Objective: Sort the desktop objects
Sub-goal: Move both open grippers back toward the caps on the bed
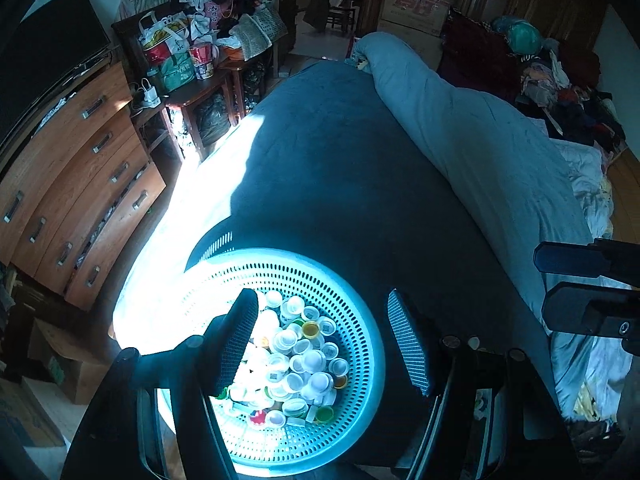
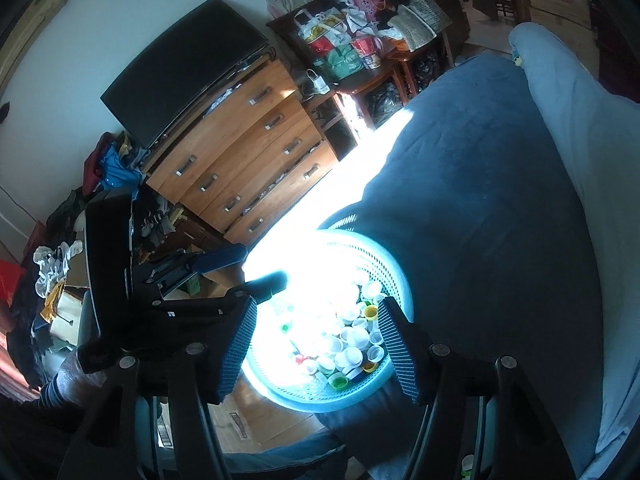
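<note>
Basket: a round turquoise perforated basket (image 1: 362, 332) sits on the dark blue bed cover (image 1: 340, 160), at the bed's near edge; half of it lies in hard sunlight, so its left rim is washed out in both wrist views.
Caps: a heap of bottle caps (image 1: 296, 352) fills the bottom of the basket, mostly white, with a few yellow, green and red ones among them. In the right wrist view the same heap (image 2: 352, 344) shows mainly on the shaded side of the basket.
Left tongs (image 1: 324, 340): spread wide and holding nothing. They hang over the basket; the left finger is above the caps, the right finger is above the basket's right rim. Whether either fingertip touches a cap cannot be told.
Right tongs (image 2: 318, 346): also wide apart and empty, above the basket's near side, with the caps showing between the two fingers.
Other gripper: in the right wrist view the left tongs (image 2: 256, 268) reach over the basket from its left.
Quilt: a pale blue rolled quilt (image 1: 480, 152) lies along the bed, well beyond the basket on its right.
Drawers: a wooden chest of drawers (image 1: 80, 184) stands to the left of the basket, off the bed.
</note>
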The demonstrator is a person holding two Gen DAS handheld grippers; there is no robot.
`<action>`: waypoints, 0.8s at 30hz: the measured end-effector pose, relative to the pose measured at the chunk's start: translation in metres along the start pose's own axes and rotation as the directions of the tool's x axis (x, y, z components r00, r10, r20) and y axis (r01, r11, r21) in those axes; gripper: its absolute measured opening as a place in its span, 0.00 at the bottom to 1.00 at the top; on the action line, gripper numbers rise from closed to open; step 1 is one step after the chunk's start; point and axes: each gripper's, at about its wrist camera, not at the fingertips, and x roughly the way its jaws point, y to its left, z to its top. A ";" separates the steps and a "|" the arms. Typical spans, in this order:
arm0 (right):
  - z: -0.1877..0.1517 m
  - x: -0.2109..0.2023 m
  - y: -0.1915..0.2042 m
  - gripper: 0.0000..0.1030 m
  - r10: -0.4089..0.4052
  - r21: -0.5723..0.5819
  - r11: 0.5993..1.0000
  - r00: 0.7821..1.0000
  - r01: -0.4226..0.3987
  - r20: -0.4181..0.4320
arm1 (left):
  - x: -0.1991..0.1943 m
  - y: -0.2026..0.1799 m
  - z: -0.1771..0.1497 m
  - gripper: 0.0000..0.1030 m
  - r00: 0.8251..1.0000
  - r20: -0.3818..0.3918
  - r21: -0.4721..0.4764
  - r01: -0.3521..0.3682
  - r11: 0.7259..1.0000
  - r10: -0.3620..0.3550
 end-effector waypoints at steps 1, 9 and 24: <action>-0.001 -0.003 -0.002 0.66 -0.007 0.000 1.000 1.000 0.007 0.006 | 0.000 -0.002 0.000 0.59 1.000 0.000 0.002 0.005 1.000 -0.005; -0.038 -0.055 -0.073 0.68 -0.193 0.091 0.979 0.972 0.182 0.136 | 0.030 -0.074 -0.011 0.59 0.983 -0.074 0.147 0.176 0.973 -0.167; -0.258 -0.082 -0.264 0.68 -0.381 0.574 0.740 0.922 0.351 -0.073 | 0.196 -0.240 -0.132 0.59 0.875 -0.359 0.366 0.453 0.813 -0.326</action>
